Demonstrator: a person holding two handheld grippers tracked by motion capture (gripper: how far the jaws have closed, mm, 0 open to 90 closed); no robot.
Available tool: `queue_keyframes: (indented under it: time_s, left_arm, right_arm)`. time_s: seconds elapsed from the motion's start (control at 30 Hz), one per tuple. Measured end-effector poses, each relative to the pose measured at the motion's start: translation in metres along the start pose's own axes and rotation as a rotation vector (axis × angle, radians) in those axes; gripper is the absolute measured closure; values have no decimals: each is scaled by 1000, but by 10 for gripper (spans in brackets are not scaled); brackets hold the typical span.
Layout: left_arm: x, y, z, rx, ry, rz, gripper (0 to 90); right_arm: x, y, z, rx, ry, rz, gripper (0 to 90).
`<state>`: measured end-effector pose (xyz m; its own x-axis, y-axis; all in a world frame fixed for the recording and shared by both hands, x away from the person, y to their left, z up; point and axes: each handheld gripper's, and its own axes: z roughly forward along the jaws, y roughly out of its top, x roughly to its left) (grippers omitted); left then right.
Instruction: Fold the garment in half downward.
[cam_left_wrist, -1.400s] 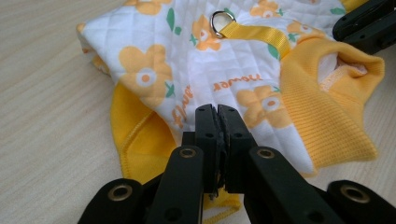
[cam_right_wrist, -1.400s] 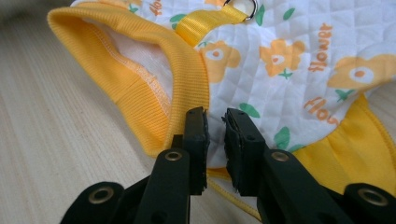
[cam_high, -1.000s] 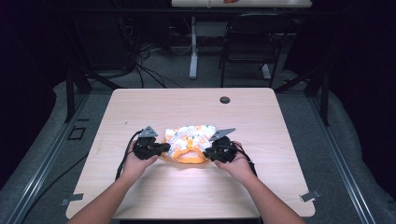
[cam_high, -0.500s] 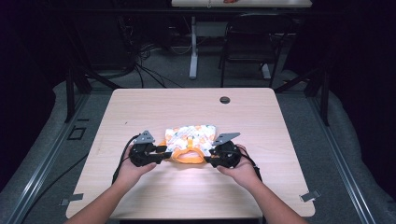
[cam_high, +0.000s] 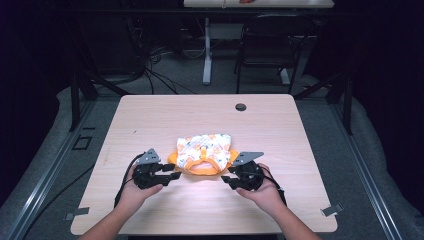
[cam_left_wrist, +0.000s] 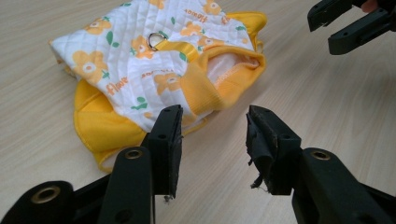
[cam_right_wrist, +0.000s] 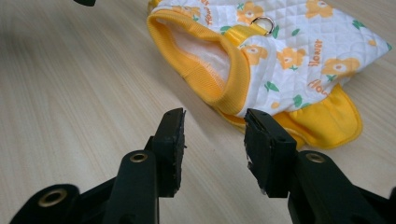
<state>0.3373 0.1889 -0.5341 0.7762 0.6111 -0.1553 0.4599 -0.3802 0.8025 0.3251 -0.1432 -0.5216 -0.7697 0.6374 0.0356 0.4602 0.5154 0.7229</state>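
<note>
The vest (cam_high: 204, 152) lies between both gaping, empty grippers, just ahead of the left (cam_left_wrist: 212, 135) and the right (cam_right_wrist: 212, 135), equally near.

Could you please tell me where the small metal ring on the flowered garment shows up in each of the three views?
High view: the metal ring sits mid-garment, between both grippers.
Left gripper view: upper centre-left, on the yellow strap.
Right gripper view: top, right of centre.
Shared landmark: the yellow ribbed collar of the garment.
</note>
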Motion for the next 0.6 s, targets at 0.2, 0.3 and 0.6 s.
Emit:
queue_keyframes:
  time_s: [0.2, 0.3, 0.6]
  left_arm:
    - [-5, -12, -6, 7, 17, 14, 529]
    - [-7, -19, -8, 11, 19, 11, 525]
    - [-5, -34, -9, -4, 21, -17, 500]
  right_arm:
    - [7, -10, -4, -4, -14, 2, 560]
    - [9, -15, -5, 1, -11, 2, 552]
    - [17, -27, -4, 11, -32, -24, 529]
